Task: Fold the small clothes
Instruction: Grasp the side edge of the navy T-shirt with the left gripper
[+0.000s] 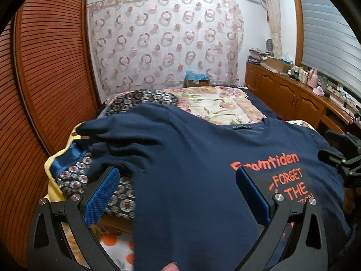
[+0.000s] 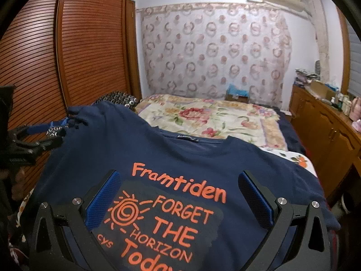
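Both claws gape empty over the navy T-shirt (image 2: pixel 112 149), collar toward frame top; left gripper (image 1: pixel 178 194) sits nearer its rumpled sleeve than right gripper (image 2: pixel 178 196).

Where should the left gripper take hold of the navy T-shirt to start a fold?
Probably the bunched left sleeve of the navy T-shirt, approached from the shirt's outer left edge. The sleeve sticks out loose over the bedding, so an open left gripper can likely pinch it and carry it across the printed chest.
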The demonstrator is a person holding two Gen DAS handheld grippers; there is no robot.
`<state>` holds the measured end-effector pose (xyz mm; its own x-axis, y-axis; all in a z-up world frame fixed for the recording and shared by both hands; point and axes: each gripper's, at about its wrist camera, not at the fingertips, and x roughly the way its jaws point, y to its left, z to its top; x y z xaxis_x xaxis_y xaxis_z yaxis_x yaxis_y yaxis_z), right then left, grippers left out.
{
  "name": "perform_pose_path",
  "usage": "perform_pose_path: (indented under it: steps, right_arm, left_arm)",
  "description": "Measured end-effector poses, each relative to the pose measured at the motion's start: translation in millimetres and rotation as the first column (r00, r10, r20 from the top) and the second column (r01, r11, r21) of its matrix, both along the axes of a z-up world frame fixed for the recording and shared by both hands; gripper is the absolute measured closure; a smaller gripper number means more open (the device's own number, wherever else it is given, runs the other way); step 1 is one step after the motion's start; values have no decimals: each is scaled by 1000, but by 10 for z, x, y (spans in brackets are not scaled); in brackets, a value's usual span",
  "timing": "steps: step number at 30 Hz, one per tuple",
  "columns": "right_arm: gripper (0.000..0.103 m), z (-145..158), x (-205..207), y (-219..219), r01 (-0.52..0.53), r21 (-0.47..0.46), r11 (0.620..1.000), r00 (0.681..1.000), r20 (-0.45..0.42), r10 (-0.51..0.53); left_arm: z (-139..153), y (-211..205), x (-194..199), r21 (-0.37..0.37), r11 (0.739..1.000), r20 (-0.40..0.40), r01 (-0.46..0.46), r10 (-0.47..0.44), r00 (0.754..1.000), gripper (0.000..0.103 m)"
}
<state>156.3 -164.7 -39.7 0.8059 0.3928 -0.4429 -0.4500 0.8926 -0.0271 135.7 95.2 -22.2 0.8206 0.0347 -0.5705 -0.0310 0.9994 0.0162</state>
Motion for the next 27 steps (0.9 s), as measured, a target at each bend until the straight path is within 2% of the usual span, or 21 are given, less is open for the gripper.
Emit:
perform_pose_path:
  steps: [6, 9, 12, 15, 17, 19, 27]
  right_arm:
    - [0, -43, 376, 38, -33, -45, 998, 997, -72, 29]
    - [0, -78, 538, 69, -49, -65, 997, 992, -117, 41]
    - [0, -123, 665, 98, -69, -81, 994, 985, -163, 55]
    - [0, -164, 795, 108, -81, -94, 992, 977, -202, 61]
    - [0, -167, 847, 120, -84, -99, 991, 973, -224, 60]
    - [0, -154, 889, 110, -88, -105, 990, 969, -240, 61]
    - [0, -90, 991, 85, -94, -112, 989, 961, -269, 61]
  left_arm:
    - [20, 457, 56, -44, 998, -34, -38, 36, 999, 1]
    - [13, 736, 103, -63, 994, -54, -89, 86, 995, 13]
    - [-16, 1000, 165, -133, 984, -79, -117, 107, 991, 26]
    - [-105, 1188, 271, -179, 973, -117, -147, 127, 985, 35]
    - [-183, 1266, 335, -214, 965, -141, -154, 125, 982, 41]
    - [-268, 1278, 416, -252, 957, -169, -144, 103, 980, 53]
    - [-535, 1316, 670, -248, 945, -289, -214, 139, 947, 53]
